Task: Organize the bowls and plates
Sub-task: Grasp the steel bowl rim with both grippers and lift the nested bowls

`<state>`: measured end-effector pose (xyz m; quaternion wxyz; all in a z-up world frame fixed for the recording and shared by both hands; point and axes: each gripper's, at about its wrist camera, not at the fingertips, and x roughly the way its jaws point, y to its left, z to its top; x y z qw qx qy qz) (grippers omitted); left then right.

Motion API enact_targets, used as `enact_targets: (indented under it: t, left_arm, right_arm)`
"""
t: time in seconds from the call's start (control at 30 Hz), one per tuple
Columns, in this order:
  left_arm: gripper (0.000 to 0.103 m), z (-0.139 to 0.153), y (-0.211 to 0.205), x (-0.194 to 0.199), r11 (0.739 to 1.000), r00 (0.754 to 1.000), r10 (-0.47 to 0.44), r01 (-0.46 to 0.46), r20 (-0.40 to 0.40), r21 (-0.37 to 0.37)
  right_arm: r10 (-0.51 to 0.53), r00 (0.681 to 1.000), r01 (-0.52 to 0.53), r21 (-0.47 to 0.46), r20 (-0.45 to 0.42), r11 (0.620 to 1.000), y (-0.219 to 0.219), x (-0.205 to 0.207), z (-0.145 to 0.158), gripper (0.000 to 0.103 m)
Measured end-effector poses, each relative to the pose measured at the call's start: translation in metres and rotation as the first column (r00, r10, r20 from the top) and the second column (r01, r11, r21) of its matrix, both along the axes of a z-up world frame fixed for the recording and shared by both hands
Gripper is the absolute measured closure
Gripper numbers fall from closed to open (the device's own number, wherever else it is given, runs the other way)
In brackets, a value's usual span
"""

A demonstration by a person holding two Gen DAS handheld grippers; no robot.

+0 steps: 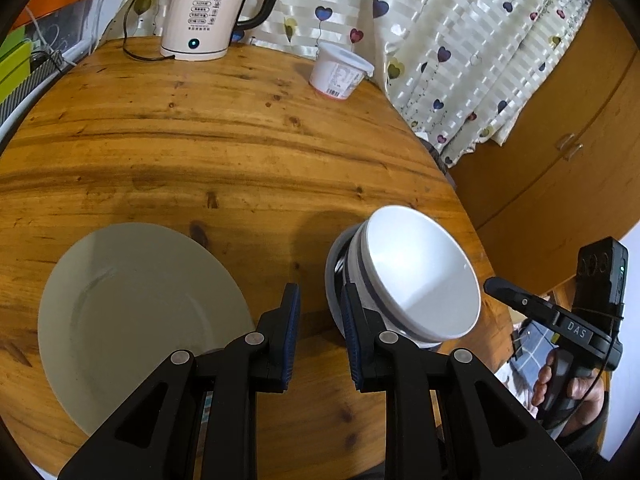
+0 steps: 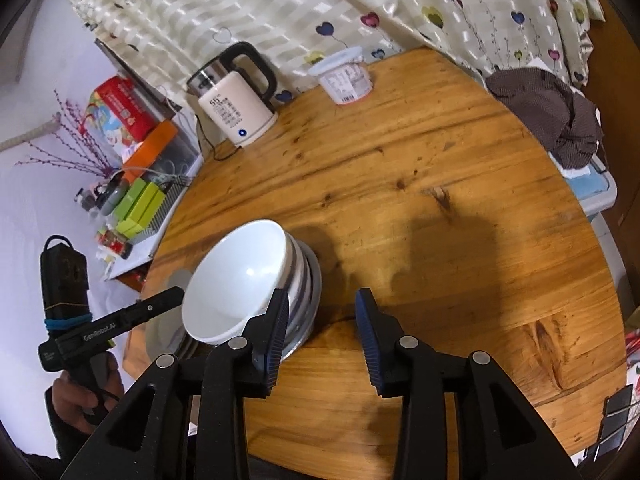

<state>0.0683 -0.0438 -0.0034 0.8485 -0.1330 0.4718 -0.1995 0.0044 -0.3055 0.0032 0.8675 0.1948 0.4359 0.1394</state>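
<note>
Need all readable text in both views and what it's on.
"55°C": kettle front, large digits; also visible in the right wrist view.
"DAS": right tongs body, seen from the left wrist view.
"GenRobot.AI": left tongs body, seen from the right wrist view.
Kettle's small lines under the digits: too small to read.
White tub label: blurred, barcode only.
Red box on the side shelf: print unreadable.

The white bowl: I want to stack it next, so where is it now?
The white bowl sits tilted on a small stack of dishes near the table's front edge, right of the large plate, between both open grippers.
</note>
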Motion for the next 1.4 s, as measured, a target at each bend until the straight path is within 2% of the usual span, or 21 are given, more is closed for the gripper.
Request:
enact_targets:
  t: [0.17, 0.43, 0.53, 0.83, 1.13, 1.4]
  left_arm:
    - [0.081, -0.007, 0.0, 0.002, 1.0, 1.0, -0.004, 0.004, -0.028, -0.007]
    - [0.081, -0.02, 0.002, 0.01, 0.999, 0.996, -0.019, 0.016, -0.086, -0.031]
    - [0.078, -0.024, 0.0, 0.012, 0.999, 0.994, -0.032, 0.028, -0.105, -0.042]
    - [0.075, -0.029, 0.0, 0.021, 0.997, 0.99, -0.057, 0.049, -0.128, -0.062]
    - [0.075, -0.034, 0.002, 0.026, 0.99, 0.984, -0.091, 0.073, -0.154, -0.121]
    - [0.077, -0.038, 0.006, 0.03, 0.979, 0.978, -0.121, 0.09, -0.171, -0.181]
  right_arm:
    - [0.011, 0.999, -0.007, 0.094, -0.045, 0.996, -0.008, 0.004, -0.014, 0.069]
    - [0.061, 0.995, -0.048, 0.145, -0.083, 0.988, -0.002, 0.011, -0.025, 0.069]
    - [0.071, 0.993, -0.057, 0.152, -0.089, 0.987, 0.0, 0.013, -0.027, 0.07]
    - [0.091, 0.989, -0.069, 0.182, -0.118, 0.981, -0.001, 0.02, -0.037, 0.09]
    - [0.118, 0.986, -0.087, 0.235, -0.121, 0.968, -0.003, 0.023, -0.041, 0.096]
    - [0.124, 0.985, -0.091, 0.252, -0.118, 0.963, -0.005, 0.023, -0.042, 0.096]
